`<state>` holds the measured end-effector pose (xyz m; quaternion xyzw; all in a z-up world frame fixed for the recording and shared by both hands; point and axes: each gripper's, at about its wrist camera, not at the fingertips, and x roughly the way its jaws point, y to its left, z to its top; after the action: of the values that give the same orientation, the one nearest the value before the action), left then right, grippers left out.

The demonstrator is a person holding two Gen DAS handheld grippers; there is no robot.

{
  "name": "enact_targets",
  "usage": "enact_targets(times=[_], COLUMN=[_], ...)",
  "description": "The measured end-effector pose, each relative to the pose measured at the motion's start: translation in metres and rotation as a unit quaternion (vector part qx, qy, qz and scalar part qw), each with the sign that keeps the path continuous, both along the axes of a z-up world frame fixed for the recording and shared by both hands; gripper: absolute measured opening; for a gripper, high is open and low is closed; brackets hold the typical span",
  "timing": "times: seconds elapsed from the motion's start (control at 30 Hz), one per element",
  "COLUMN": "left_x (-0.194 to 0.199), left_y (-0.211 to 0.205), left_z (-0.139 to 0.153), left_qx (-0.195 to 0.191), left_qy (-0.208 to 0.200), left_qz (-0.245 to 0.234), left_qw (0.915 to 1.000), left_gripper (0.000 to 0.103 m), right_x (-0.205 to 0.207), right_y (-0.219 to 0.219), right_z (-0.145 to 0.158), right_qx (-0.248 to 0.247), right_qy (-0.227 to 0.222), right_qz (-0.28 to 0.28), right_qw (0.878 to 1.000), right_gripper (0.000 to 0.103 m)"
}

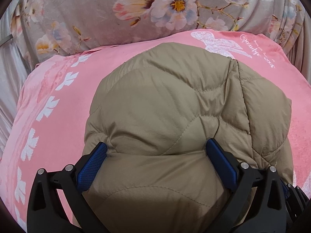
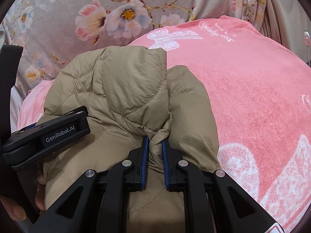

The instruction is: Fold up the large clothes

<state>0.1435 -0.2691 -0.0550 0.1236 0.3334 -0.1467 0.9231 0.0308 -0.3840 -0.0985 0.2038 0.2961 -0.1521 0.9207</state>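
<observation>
Lying bunched on the pink plush blanket, the tan quilted puffer jacket sits under both tools — your left hand-held gripper is spread wide, fingers pressing into the padding, while your right hand-held gripper is pinched on a jacket fold.

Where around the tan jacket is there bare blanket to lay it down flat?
Open pink blanket lies right of the quilted jacket, up to the butterfly print. A narrower strip runs left, along the white leaf border. Behind, the floral bedding crowds close. Both tools, left and right, occupy the near edge.
</observation>
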Motion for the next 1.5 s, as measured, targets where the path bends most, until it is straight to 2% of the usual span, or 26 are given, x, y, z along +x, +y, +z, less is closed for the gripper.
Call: enact_targets(times=[0.23, 0.37, 0.47, 0.6, 0.7, 0.8, 1.1, 1.5], left_x=[-0.001, -0.004, -0.019, -0.051, -0.067, -0.079, -0.089, -0.094], left_y=[0.0, 0.01, 0.028, 0.053, 0.067, 0.076, 0.074, 0.07], left_z=[0.0, 0.008, 0.02, 0.026, 0.019, 0.01, -0.004, -0.008], left_qx=[0.0, -0.012, -0.017, -0.009, -0.016, -0.016, -0.008, 0.001], left_qy=[0.0, 0.025, 0.044, 0.071, 0.099, 0.106, 0.081, 0.059], left_qz=[0.0, -0.018, -0.023, -0.033, -0.038, -0.039, -0.033, -0.027], left_qw=[1.0, 0.9994, 0.9986, 0.9969, 0.9942, 0.9935, 0.9961, 0.9979], left_gripper=[0.098, 0.098, 0.098, 0.098, 0.098, 0.098, 0.098, 0.098], right_x=[-0.001, -0.009, -0.036, -0.065, -0.077, -0.081, -0.081, -0.084], right_y=[0.001, -0.003, 0.0, 0.017, 0.035, 0.043, 0.053, 0.059], right_z=[0.0, 0.011, 0.025, 0.031, 0.019, 0.007, -0.008, -0.014], right_qx=[-0.002, 0.011, 0.037, 0.018, -0.01, -0.021, -0.042, -0.044], right_qy=[-0.008, 0.01, 0.018, 0.044, 0.071, 0.076, 0.062, 0.053], right_qz=[-0.003, 0.004, 0.007, 0.028, 0.04, 0.035, 0.017, 0.009], right_qw=[1.0, 1.0, 0.999, 0.998, 0.997, 0.996, 0.997, 0.998], right_gripper=[0.011, 0.014, 0.018, 0.019, 0.018, 0.017, 0.017, 0.017])
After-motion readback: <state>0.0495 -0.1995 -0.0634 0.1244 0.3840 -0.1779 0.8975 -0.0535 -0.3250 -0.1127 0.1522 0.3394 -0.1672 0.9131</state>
